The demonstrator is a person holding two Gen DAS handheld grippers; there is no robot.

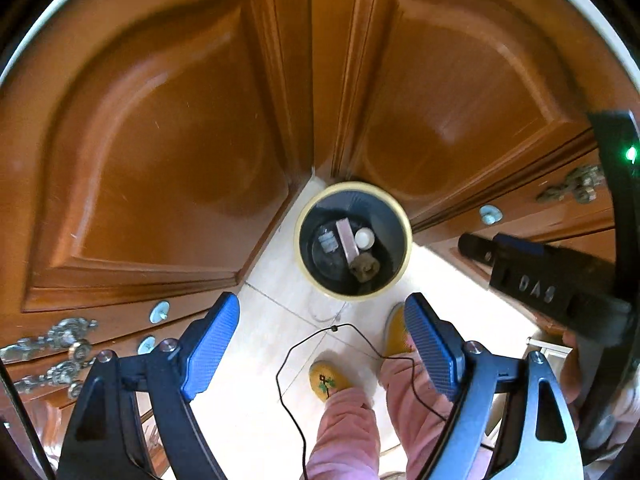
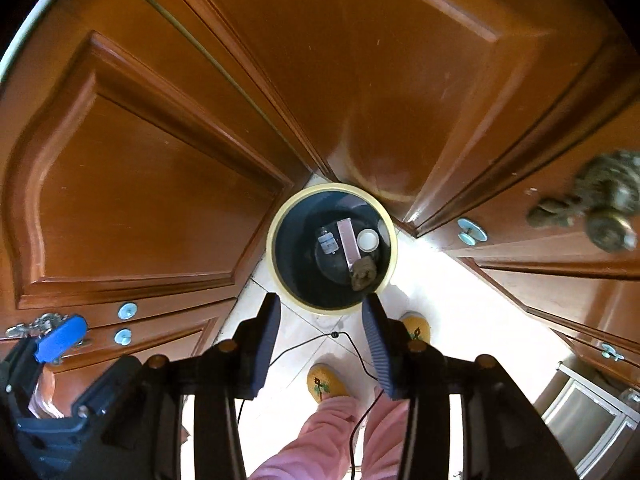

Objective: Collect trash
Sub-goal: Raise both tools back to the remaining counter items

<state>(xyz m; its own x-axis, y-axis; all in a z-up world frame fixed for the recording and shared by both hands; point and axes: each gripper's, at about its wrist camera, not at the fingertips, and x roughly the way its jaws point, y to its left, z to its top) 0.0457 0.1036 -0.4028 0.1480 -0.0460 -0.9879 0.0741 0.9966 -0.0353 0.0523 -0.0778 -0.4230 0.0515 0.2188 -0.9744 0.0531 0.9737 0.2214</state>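
Note:
A round trash bin [image 1: 404,216] with a cream rim and dark inside stands on the floor in the corner between wooden doors; it also shows in the right wrist view [image 2: 276,216]. Inside lie a pink box [image 1: 347,240], a white lid [image 1: 364,238], a small clear packet [image 1: 327,242] and a brown crumpled lump [image 1: 365,267]. My left gripper [image 1: 322,330] is open and empty, high above the bin. My right gripper [image 2: 322,328] is open and empty, also above the bin. The right gripper's body [image 1: 532,280] shows at the right of the left wrist view.
Brown panelled cabinet doors [image 1: 168,152] close in the corner on both sides, with ornate metal handles [image 2: 600,200] and blue knobs [image 2: 127,311]. The person's pink trousers [image 2: 320,432] and yellow slippers [image 1: 330,380] stand on pale floor tiles [image 1: 256,360]. A thin black cable [image 1: 280,380] hangs across.

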